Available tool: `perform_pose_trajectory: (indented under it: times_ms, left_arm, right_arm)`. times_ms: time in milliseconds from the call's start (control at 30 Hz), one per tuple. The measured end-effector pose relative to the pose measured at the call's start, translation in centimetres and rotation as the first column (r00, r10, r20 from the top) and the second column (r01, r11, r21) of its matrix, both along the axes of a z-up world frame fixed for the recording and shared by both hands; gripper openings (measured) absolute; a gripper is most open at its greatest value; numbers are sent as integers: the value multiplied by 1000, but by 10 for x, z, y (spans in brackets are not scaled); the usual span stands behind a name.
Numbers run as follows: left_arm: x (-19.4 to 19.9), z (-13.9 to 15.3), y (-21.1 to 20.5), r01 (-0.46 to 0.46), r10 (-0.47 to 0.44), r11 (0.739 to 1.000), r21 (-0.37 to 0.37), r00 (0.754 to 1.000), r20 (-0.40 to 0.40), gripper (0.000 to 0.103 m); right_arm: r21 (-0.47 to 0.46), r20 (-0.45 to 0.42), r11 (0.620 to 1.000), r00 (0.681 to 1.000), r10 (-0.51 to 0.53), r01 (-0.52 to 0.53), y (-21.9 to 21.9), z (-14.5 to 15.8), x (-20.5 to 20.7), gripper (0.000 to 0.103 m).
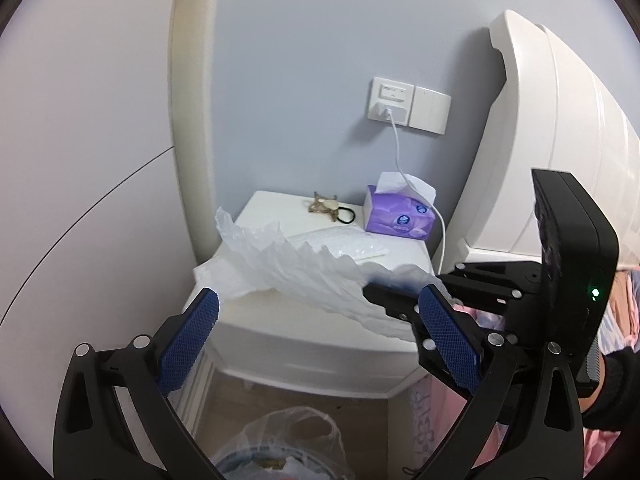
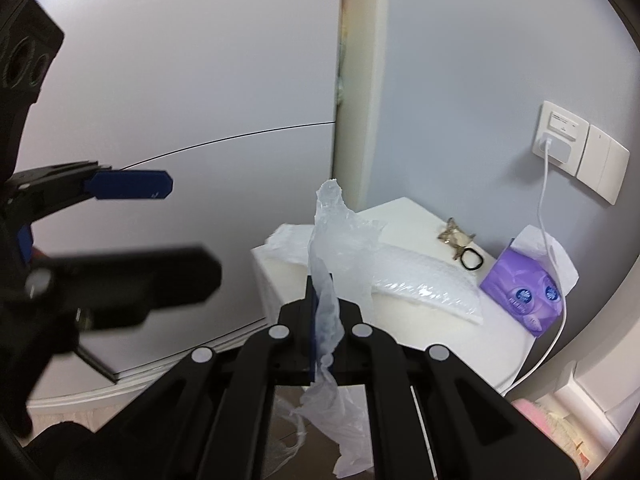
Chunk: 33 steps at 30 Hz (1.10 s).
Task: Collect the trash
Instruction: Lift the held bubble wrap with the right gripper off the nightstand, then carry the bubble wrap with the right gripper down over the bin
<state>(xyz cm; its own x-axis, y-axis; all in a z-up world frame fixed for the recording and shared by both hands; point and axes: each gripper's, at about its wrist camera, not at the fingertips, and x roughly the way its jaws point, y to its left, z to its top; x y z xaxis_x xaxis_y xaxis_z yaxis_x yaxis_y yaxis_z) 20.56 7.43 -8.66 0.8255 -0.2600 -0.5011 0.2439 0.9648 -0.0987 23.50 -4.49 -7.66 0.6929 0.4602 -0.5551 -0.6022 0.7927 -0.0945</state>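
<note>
My right tool (image 2: 320,316) is clamped on a crumpled sheet of thin white plastic film (image 2: 340,248), held in the air above the near edge of the white bedside counter (image 2: 420,332). My left tool (image 1: 316,332) stands with its blue pads apart, empty. On the counter's far right sit a purple tissue box (image 1: 398,216) and a black hair tie (image 1: 346,216). A bag-lined bin (image 1: 288,444) waits below, near me.

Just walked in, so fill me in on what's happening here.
A person is collecting trash with two hand-held grippers. The right hand-held gripper is shut on a crumpled plastic wrapper, held up over the white nightstand. The left hand-held gripper is open and empty. A lined trash bin waits on the floor below.
</note>
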Motion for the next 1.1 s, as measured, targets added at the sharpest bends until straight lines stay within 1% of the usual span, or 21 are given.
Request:
perform_pose_trajectory:
  times_ms: [233,433,500,600,700,900,1100]
  left_arm:
    - [-41,-7,24,-45,45,999,7,999,-5,97]
    - [-74,-16,34,-74,74,997,-3,997,-24,97]
    - [-84,-18,37,-82,82,997,-8,996,-28,97]
    - [-99,-23,39,-102,102,995,9,994,-32,97]
    - [-112,-31,46,-113,113,994,10,992,-46,97]
    - [-139,-49,58,-138,140,990,27,987,-76,97]
    - [-158,-69,66,-181,181,984,8,979,-98,97]
  right_arm:
    - [-10,-9,997,998,70,-70,14,-7,-44,5]
    - [-21,-22,992,992,121,-122,26,-14,-72,5]
    - [-30,-35,989,989,145,-146,31,-20,-83,5]
    - [-41,-54,983,983,178,-180,36,-31,-95,5]
    - [-51,-71,976,976,208,-211,39,-40,-108,5]
    - [-60,-102,964,962,252,-259,45,-52,-126,5]
    - [-76,-148,944,940,309,-322,52,-68,-136,5]
